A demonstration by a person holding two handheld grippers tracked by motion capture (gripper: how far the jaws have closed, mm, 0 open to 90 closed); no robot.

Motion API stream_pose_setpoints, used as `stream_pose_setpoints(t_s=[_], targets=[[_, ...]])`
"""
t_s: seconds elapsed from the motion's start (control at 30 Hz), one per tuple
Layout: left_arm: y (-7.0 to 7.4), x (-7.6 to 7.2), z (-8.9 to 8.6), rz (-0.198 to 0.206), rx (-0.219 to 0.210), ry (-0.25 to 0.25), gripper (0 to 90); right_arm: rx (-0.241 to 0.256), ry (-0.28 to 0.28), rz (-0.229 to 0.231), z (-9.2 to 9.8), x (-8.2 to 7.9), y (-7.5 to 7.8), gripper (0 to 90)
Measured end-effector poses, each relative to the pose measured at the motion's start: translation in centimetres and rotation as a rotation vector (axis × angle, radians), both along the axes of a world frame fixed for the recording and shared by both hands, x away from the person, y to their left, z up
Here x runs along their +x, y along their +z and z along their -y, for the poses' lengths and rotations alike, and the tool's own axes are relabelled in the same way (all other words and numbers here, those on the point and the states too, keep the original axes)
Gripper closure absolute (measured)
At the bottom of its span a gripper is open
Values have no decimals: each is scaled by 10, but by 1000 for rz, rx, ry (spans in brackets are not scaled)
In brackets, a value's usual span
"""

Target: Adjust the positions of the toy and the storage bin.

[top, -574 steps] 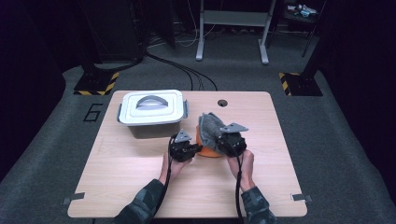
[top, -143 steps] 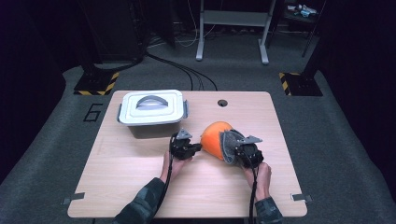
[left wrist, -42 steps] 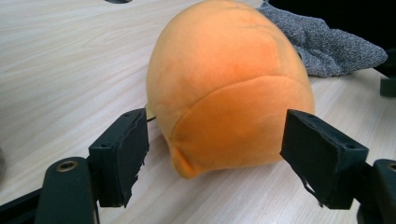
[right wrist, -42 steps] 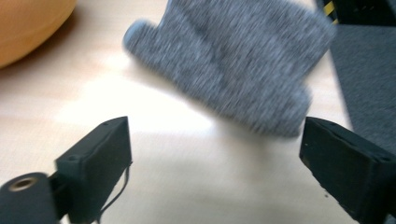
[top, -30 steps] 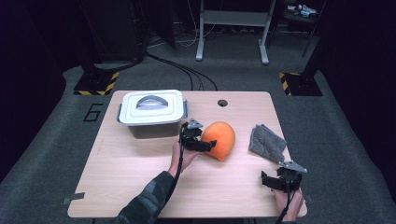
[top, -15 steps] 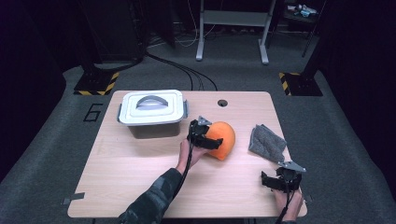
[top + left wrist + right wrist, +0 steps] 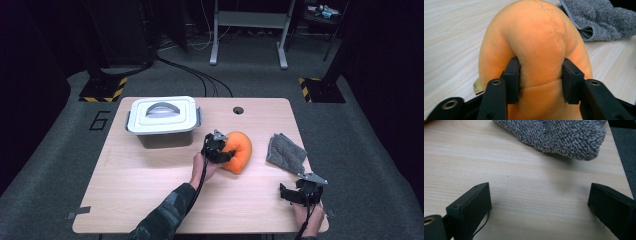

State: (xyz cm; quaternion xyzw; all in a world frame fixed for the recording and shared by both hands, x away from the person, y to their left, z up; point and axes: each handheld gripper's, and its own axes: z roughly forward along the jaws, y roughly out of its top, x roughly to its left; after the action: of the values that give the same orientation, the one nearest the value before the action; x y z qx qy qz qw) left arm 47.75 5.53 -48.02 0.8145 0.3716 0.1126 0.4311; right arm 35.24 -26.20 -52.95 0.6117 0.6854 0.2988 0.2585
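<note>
The left gripper [image 7: 541,75] has its fingers clenched on a fold of the orange cushion [image 7: 238,150], which lies mid-surface between the lidded box [image 7: 162,120] and the grey cloth [image 7: 286,151]; the right gripper [image 7: 299,192] rests near the front edge, fingers spread and empty. Judging by the soft plush, the bite should stay deep; lift slowly so the fold does not slip out.

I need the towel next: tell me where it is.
High view: the towel lies at the table's right side, right of the plush, beyond the right gripper.
</note>
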Motion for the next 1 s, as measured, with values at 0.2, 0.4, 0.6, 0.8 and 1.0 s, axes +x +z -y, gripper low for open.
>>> stream_pose_setpoints(t_s=[0.2, 0.4, 0.6, 0.8, 1.0], targets=[[1, -2, -4, 31, -34, -10, 635, 0, 0, 0, 0, 0, 0, 43], [5, -4, -7, 46, -55, -28, 649, -1, -1, 0, 0, 0, 0, 43], [10, -6, -9, 59, -72, -45, 655, -1, 0, 1, 0, 0, 0, 43], [17, -9, -12, 74, -79, -63, 656, -1, 1, 0, 0, 0, 0, 43], [23, -11, -18, 90, -90, -64, 655, -1, 0, 1, 0, 0, 0, 44]])
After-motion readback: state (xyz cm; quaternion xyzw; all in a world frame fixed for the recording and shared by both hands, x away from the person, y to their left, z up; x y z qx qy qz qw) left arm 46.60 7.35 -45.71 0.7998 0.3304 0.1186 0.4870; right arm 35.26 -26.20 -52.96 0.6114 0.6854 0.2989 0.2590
